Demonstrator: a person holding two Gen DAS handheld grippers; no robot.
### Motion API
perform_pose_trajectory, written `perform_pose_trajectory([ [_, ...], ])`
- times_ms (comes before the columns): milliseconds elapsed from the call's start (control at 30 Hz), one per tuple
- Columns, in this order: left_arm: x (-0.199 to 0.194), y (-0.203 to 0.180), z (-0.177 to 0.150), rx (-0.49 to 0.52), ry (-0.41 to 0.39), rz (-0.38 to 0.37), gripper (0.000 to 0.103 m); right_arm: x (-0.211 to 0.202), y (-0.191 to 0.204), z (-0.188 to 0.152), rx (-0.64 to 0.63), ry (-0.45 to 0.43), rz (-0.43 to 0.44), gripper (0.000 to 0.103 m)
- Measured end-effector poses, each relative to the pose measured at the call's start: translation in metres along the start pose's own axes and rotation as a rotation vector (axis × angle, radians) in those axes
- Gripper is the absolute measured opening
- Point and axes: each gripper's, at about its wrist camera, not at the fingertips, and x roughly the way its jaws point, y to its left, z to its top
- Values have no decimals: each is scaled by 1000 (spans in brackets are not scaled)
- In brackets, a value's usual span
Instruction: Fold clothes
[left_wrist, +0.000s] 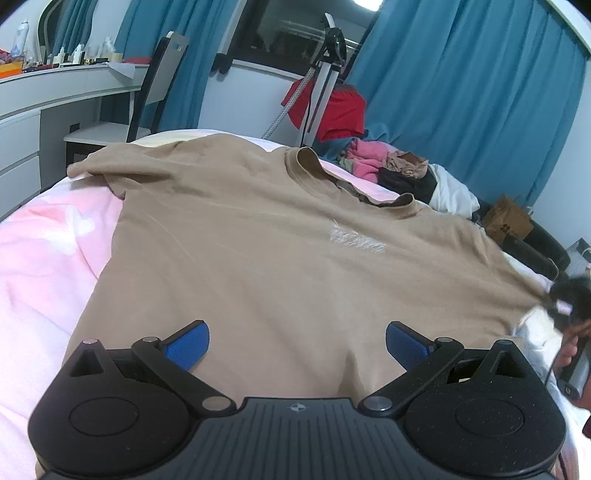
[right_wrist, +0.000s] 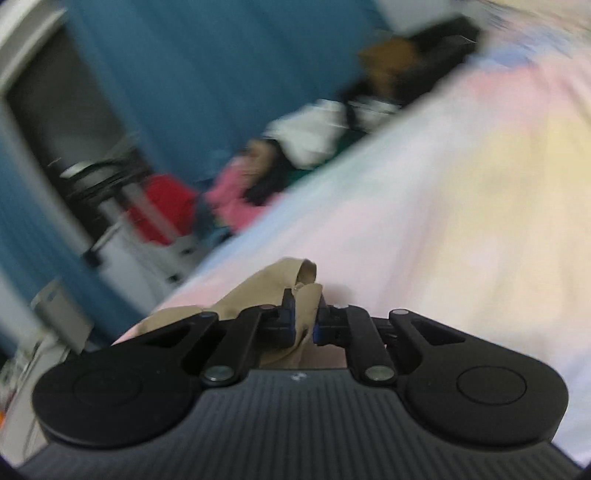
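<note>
A tan T-shirt (left_wrist: 266, 236) with a small white chest print lies spread face up on the pink bed cover (left_wrist: 48, 258), collar toward the far side. My left gripper (left_wrist: 297, 345) hovers over its near hem, blue pads wide apart with nothing between them. In the right wrist view, my right gripper (right_wrist: 304, 317) is shut on a bunched piece of the tan T-shirt (right_wrist: 273, 284), lifted off the pastel cover (right_wrist: 424, 221). That view is blurred. At the right edge of the left wrist view, the right gripper (left_wrist: 565, 299) pulls the shirt's right sleeve taut.
A pile of mixed clothes (left_wrist: 391, 166) sits at the bed's far side. Behind it stand a tripod with a red garment (left_wrist: 328, 107) and blue curtains (left_wrist: 461, 92). A white desk (left_wrist: 44, 96) and a chair (left_wrist: 155, 85) are at the far left; a cardboard box (left_wrist: 508, 221) is at right.
</note>
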Motion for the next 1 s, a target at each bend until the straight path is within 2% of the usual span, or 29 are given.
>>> perform_pose_trajectory([
  [100,0,1,1,0,0,3,103,7,-38,-5,133,35,5,13],
  [200,0,4,2,0,4,8,103,11,-57,-11,284,62,82,15],
  [233,0,5,2,-2,7,7,103,12,-63,-13,337,71,111,19],
  [300,0,6,2,-1,10,4,103,11,-66,-12,373,68,159,50],
  [333,0,6,2,1,11,3,103,10,-65,-12,373,61,187,80],
  [367,0,5,2,4,12,2,103,10,-61,-12,366,52,221,91],
  [467,-1,4,2,17,15,1,103,13,-52,-13,339,58,313,92],
  [500,-1,4,1,22,16,2,103,17,-47,-14,322,68,311,92],
  [567,-1,3,0,27,19,5,103,27,-38,-15,273,77,244,92],
  [600,0,4,-1,29,21,7,103,32,-36,-14,254,73,213,88],
  [667,1,5,-2,30,27,10,103,41,-36,-10,213,76,168,76],
  [733,4,4,-2,31,37,12,103,48,-35,-3,149,82,97,68],
  [767,5,4,-2,33,41,9,103,47,-36,1,124,60,87,68],
  [867,8,0,-3,51,49,3,103,47,-43,18,121,39,140,68],
  [933,9,-2,-4,69,48,-2,103,56,-43,26,128,87,204,68],
  [1000,10,-4,-4,83,49,2,103,67,-34,28,85,173,251,68],
])
